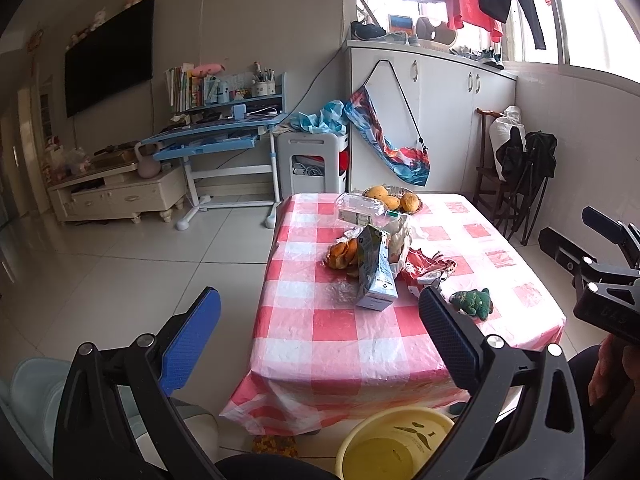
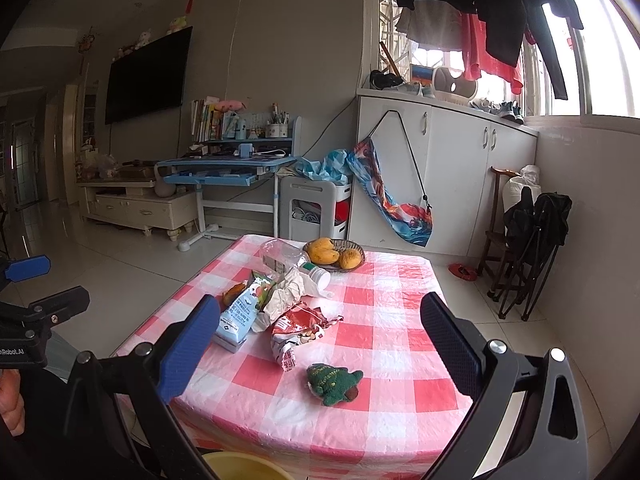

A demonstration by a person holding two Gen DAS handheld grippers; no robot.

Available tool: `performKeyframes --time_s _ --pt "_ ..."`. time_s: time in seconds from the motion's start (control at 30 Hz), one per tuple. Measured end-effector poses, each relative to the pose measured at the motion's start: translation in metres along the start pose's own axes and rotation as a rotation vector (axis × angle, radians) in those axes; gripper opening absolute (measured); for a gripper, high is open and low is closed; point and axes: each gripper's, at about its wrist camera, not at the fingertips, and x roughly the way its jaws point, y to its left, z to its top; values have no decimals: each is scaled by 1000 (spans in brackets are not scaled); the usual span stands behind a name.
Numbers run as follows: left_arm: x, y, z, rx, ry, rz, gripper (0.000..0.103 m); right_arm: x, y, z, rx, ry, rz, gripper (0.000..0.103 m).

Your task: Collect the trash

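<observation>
Checked cloth covers the desk [image 2: 380, 320], where the trash is heaped mid-surface: milk carton [image 2: 236, 320], crumpled paper [image 2: 288, 292], red wrapper [image 2: 296, 328], plastic bottle [image 2: 288, 258], peels [image 1: 342, 254]. Nothing is judged collected yet; the yellow bin [image 1: 396, 444] at the near edge appears empty. Left gripper [image 1: 320, 336] and right gripper [image 2: 320, 348] are held back, jaws apart, empty.

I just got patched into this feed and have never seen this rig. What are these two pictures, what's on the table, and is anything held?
A person holds two handheld grippers, each carrying a fisheye camera that looks out between its jaws. One picture is from the left gripper, the other from the right gripper. Both stand open and hold nothing. On the checked tablecloth lie a milk carton, crumpled paper, a red wrapper, a plastic bottle, peels, a green plush toy and a basket of mangoes. A yellow bin waits below.
</observation>
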Motion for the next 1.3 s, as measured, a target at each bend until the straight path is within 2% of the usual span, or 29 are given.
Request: performKeyframes --time_s 0.47,1.3 --pt "3 7 1 -5 16 7 96 -5 -27 1 25 6 -42 96" --pt "3 6 2 -5 15 7 96 -3 -21 1 -8 16 -38 96"
